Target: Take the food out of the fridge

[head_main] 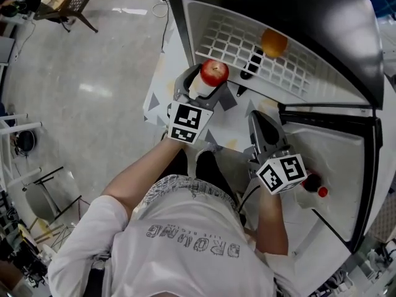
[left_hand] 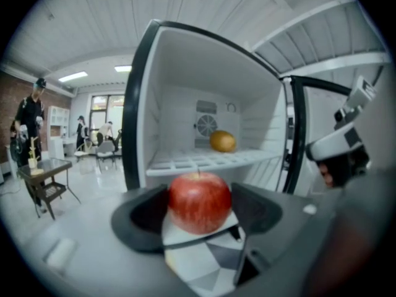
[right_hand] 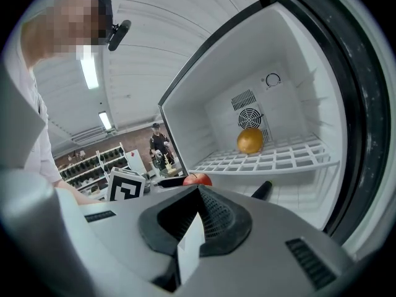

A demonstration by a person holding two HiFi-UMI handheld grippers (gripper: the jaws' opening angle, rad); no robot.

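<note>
While the right claw [head_main: 258, 121] is closed on nothing, an apple [head_main: 214, 73] is gripped by the left claw [left_hand: 199, 210] before the open fridge [head_main: 309, 11].

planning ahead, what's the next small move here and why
Probably carry the apple clear of the fridge: the left gripper is shut on it, outside the opening. The orange sits on the wire shelf, and the shut, empty right gripper could take it afterwards.

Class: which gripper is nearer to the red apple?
Left. The left gripper clamps the apple between its jaws; the right gripper, shut and empty, sits apart to the apple's right.
</note>
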